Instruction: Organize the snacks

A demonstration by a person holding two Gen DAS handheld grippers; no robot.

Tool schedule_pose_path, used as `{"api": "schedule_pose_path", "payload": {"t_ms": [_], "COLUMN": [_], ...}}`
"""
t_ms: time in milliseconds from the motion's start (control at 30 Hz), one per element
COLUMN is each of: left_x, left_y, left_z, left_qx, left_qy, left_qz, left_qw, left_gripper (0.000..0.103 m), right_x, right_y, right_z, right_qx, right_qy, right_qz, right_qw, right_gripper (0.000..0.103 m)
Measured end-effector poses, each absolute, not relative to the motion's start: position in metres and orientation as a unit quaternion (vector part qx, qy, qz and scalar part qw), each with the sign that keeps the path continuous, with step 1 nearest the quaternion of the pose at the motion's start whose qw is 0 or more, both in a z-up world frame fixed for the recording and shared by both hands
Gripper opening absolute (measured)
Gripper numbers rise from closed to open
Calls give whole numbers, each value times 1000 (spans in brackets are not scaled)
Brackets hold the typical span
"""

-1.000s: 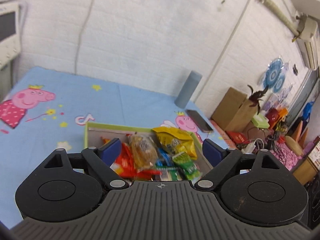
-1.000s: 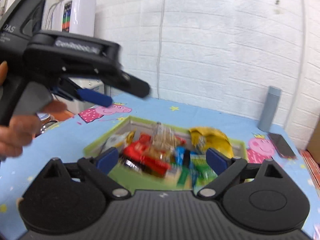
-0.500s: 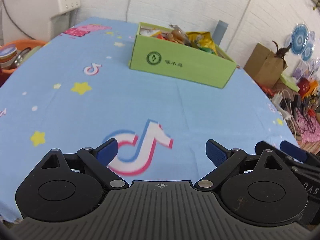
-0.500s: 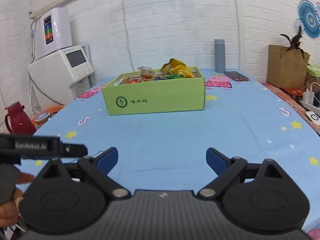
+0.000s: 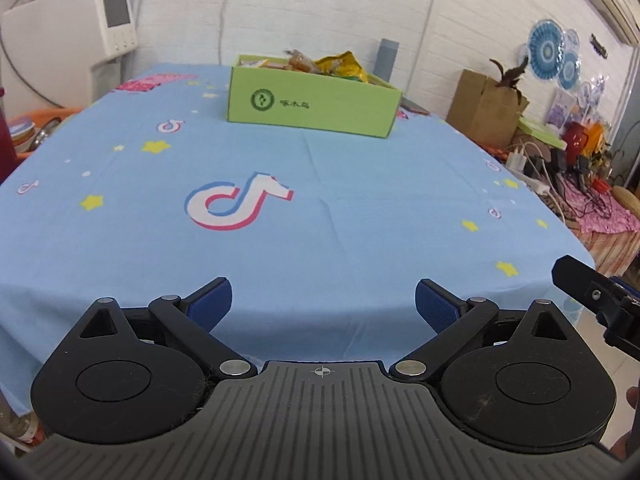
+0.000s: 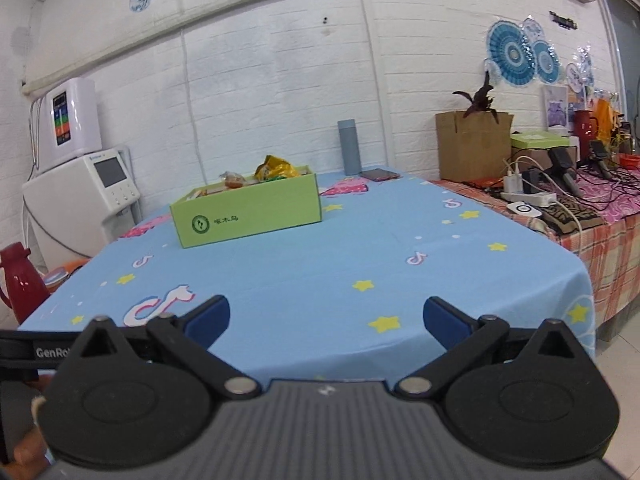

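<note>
A green cardboard box [image 5: 312, 106] [image 6: 248, 216] stands at the far end of the blue patterned tablecloth [image 5: 360, 200], with a yellow snack bag [image 5: 340, 65] [image 6: 276, 170] and other packets sticking up out of it. My left gripper [image 5: 323, 304] hangs over the table's near edge, far from the box, its jaws opening with nothing between them. My right gripper [image 6: 326, 318] is also back at the near edge, jaws opening and empty. Its tip shows at the right edge of the left wrist view.
A grey bottle [image 6: 349, 146] and a phone [image 6: 380, 175] sit behind the box. A white appliance [image 6: 86, 196] and a red jug [image 6: 18, 276] stand to the left. On the right is a side table [image 6: 568, 204] with a cardboard box, chargers and cables.
Both grippers have pulled back from above the box to the table's near edge, so the box now looks small and far. Both sets of jaws stand slightly wider.
</note>
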State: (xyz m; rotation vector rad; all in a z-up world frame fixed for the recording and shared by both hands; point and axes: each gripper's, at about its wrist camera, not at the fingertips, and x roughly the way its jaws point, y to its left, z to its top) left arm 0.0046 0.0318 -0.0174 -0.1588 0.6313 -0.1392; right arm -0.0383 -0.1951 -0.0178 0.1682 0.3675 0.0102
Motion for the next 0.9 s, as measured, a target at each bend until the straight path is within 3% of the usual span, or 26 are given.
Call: {"api": "schedule_pose_path", "payload": {"t_ms": [200, 433, 700, 900], "left_x": [-25, -39, -43, -44], "left_y": [21, 10, 7, 4], "left_z": [-10, 1, 5, 3], "left_qx": [-67, -45, -33, -20], "left_qy": [290, 269, 261, 258], "left_qz": [-69, -72, -72, -74], "left_qw": [952, 959, 962, 963], "left_gripper": [91, 91, 90, 82], "right_x": [-87, -102, -100, -93], "right_y": [-212, -226, -225, -229], "right_z": [-29, -13, -14, -20], "right_qx": [100, 147, 127, 136], "right_qy": [172, 136, 146, 166], "right_qz": [-11, 3, 2, -4], "right_qw": [980, 980, 981, 977], "right_gripper": [103, 103, 103, 103]}}
